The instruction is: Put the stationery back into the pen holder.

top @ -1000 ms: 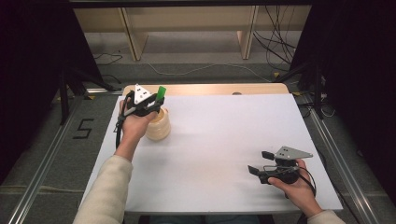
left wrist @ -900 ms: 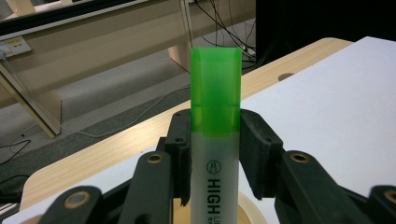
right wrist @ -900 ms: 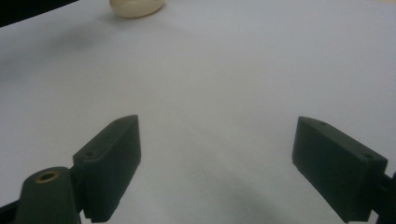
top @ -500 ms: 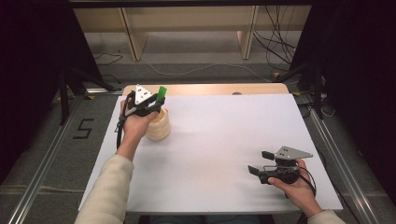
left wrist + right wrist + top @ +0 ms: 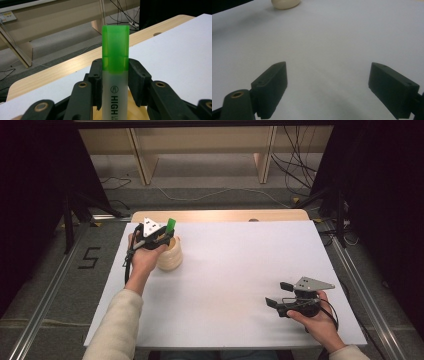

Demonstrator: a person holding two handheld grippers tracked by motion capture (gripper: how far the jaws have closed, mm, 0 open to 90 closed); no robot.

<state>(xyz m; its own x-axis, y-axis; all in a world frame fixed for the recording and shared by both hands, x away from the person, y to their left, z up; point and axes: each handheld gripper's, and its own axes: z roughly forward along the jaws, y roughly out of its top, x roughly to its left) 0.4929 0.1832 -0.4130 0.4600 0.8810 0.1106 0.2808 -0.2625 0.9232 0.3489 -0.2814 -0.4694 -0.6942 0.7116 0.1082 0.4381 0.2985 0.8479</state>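
Where the tool [image 5: 115,80] grips it, the highlighter [image 5: 115,72] is frosted white, green-capped.

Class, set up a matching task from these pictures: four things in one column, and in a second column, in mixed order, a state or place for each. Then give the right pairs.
Things:
1. left claw
2. right claw
3. highlighter
4. cream holder

States or places:
A. jaws wide apart, nothing between them
B. green cap up, white body
C. stands on the white table below the left hand
D. shut on a marker pen

Pairs: 1-D, 2-A, 3-B, 4-C
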